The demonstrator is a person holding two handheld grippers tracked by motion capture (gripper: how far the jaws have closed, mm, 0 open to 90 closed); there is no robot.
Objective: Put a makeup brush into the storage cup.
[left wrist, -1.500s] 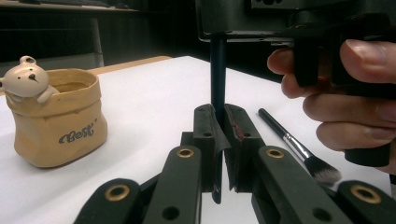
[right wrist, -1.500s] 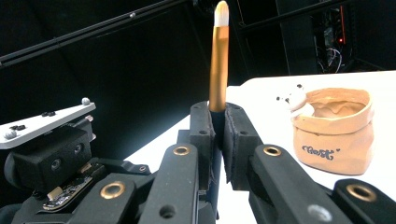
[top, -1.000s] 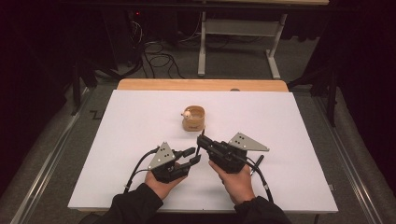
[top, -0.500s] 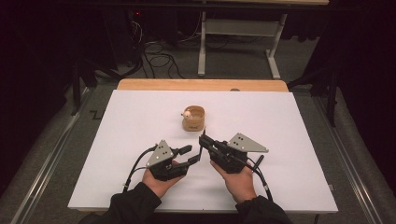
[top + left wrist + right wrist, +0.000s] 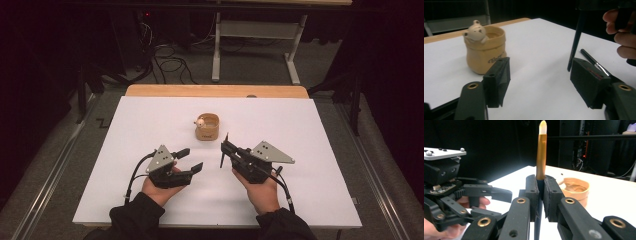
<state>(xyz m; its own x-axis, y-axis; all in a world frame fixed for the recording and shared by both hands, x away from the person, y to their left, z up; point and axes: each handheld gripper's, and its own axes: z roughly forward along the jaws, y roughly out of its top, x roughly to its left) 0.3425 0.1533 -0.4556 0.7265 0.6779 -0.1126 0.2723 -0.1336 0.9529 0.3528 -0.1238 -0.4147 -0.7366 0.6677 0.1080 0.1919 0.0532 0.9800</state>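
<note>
My right gripper [image 5: 223, 150] is clamped on a thin paintbrush [image 5: 541, 150], pads pinching the dark handle just below the gold ferrule, pale bristle tip up, brush standing near upright just above the white counter [image 5: 320, 200]. I judge it light, stiff and slick on the lacquered handle, so it can pivot between the pads; the grip near the ferrule looks right, and squeezing the bristles would be a mistake. My left gripper [image 5: 192, 160], just beside the right, has its jaws apart, just been opening, nothing between them, touching nothing. In the left gripper view the brush [image 5: 575, 45] hangs beyond the jaw. Farther out sits a small tan ceramic pot [image 5: 207, 127] with a bear figure on the rim, upright, probably fragile and tippable.
</note>
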